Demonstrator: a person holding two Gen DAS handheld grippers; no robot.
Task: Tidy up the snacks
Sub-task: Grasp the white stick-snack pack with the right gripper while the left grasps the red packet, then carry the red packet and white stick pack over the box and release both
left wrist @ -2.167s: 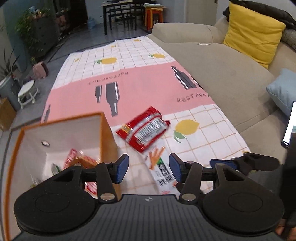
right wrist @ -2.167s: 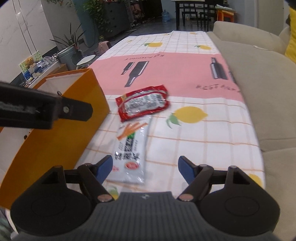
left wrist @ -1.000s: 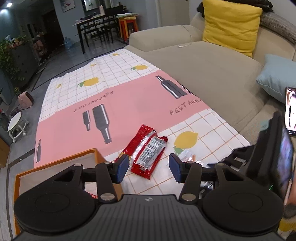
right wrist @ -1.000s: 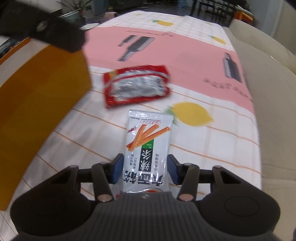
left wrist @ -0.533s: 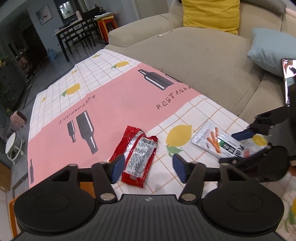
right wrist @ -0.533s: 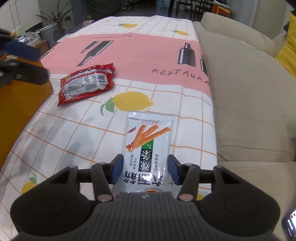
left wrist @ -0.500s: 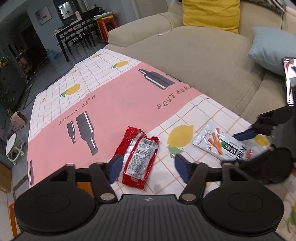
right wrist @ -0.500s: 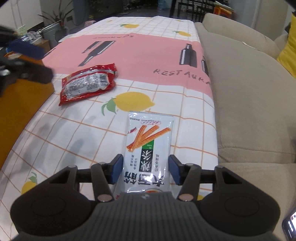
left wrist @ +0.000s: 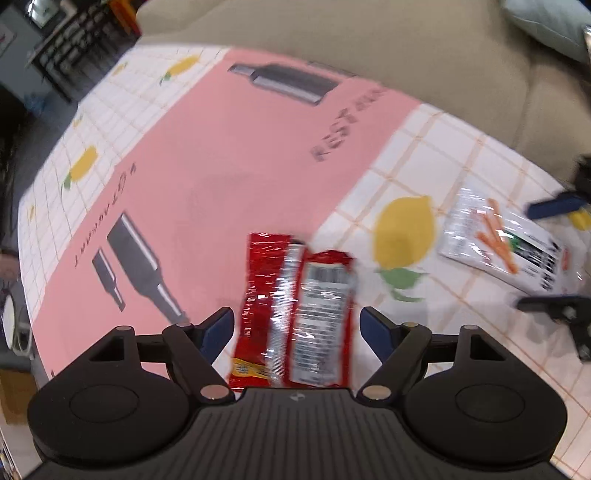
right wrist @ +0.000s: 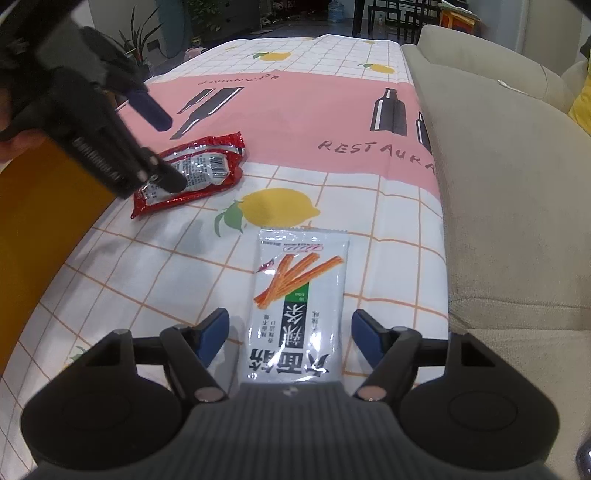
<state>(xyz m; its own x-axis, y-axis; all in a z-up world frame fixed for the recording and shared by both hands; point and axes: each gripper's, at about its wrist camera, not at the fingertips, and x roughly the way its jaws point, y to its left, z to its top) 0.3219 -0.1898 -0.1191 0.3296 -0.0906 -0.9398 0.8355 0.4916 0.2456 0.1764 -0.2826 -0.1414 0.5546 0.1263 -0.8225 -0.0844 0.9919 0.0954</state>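
A red snack packet (left wrist: 295, 295) lies on the tablecloth (left wrist: 221, 166), and my left gripper (left wrist: 295, 328) hangs low over its near end. The jaws are opening, with the packet between the blue pads (left wrist: 218, 328) but clear of both. The right wrist view shows this same gripper (right wrist: 162, 147) over the red packet (right wrist: 199, 170). A white snack packet (right wrist: 299, 295) with orange sticks printed on it lies flat between my right gripper's (right wrist: 290, 332) opening jaws, untouched by the pads. In the left wrist view, the white packet (left wrist: 498, 243) and right gripper (left wrist: 550, 254) sit at the right edge.
An orange box (right wrist: 44, 221) stands at the table's left edge beside the red packet. A beige sofa (right wrist: 517, 184) runs along the right side of the table, with a pale blue cushion (left wrist: 546, 26) on it. Dark dining furniture (right wrist: 388, 14) stands far behind.
My left gripper has come down and forward over the red packet, and its jaws have spread wider. The right gripper's jaws have widened around the white packet.
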